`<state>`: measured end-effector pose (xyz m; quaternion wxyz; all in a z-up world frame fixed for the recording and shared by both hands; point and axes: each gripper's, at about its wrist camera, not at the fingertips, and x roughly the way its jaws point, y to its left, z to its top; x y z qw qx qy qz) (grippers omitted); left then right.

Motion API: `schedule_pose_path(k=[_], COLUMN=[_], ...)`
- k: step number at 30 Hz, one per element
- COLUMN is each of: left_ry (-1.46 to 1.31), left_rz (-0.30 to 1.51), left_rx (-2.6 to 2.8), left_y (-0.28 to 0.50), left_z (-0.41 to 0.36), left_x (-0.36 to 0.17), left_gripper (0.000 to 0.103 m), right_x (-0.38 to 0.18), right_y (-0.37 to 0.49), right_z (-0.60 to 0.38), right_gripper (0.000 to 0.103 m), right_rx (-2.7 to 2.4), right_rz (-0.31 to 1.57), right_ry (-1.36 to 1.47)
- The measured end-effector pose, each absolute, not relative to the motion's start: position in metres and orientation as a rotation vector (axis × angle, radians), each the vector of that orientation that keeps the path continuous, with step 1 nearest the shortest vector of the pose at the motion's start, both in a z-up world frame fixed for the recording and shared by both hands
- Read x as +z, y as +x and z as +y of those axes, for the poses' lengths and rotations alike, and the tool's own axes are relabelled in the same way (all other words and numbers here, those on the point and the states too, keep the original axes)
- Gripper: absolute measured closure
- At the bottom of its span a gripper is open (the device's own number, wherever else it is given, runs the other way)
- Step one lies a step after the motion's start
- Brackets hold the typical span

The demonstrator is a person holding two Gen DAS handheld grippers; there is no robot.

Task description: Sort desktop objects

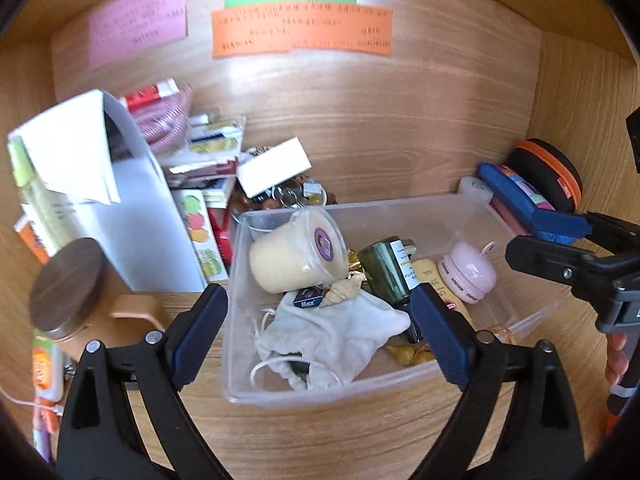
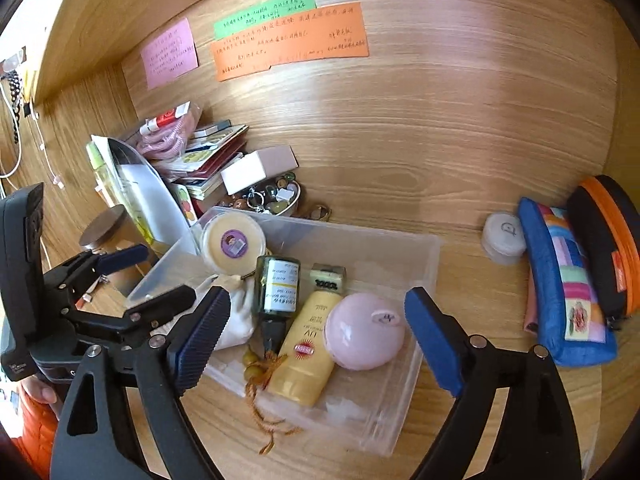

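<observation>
Wooden desk walls stand around us, with colored paper notes (image 1: pixel 300 32) stuck on the back. Our clear plastic bin (image 1: pixel 400 388) sits in the middle of the desktop, already holding a candle jar (image 1: pixel 296 254), a white cloth pouch (image 1: pixel 336 332) and a pink round brush (image 2: pixel 364 330). Our left gripper (image 1: pixel 320 332) and right gripper (image 2: pixel 316 336) both hang wide apart and empty above it. We think a drop-off is done. Next we must reach for the messy pile (image 1: pixel 200 152) at the back left corner.

Bright, glare on the back panel (image 1: pixel 320 92); edges bowed, blurred.
</observation>
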<state>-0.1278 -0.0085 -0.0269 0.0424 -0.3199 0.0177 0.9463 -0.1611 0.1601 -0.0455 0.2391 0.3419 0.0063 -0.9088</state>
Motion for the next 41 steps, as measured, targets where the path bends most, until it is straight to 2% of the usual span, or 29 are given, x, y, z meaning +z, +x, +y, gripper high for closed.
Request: schedule_pose_path(k=[5, 10, 15, 35, 41], left_ry=[-0.912, -0.879, -0.863, -0.799, -0.777], left_rz=[0.116, 0.095, 0.072, -0.037, -0.022], left_rx=[2.952, 2.967, 2.991, 3.063, 3.065], left_y=[-0.103, -0.081, -0.064, -0.028, -0.028], left_z=[-0.002, -0.002, 0.000, 0.010, 0.012], left_x=[-0.014, -0.005, -0.001, -0.019, -0.017], left_gripper=[0.005, 0.003, 0.003, 0.003, 0.003], right_x=[-0.038, -0.031, -0.030, -0.053, -0.054], right_y=[-0.140, -0.113, -0.088, -0.044, -0.043], right_z=[0.165, 0.166, 0.172, 0.191, 0.191], right_gripper=[0.015, 0.014, 0.000, 0.000, 0.000], right_rx=[-2.521, -2.577, -2.651, -2.791, -2.793], right_rz=[0.022, 0.059, 0.073, 0.072, 0.081], right_ry=[0.900, 0.853, 0.801, 0.809, 0.809])
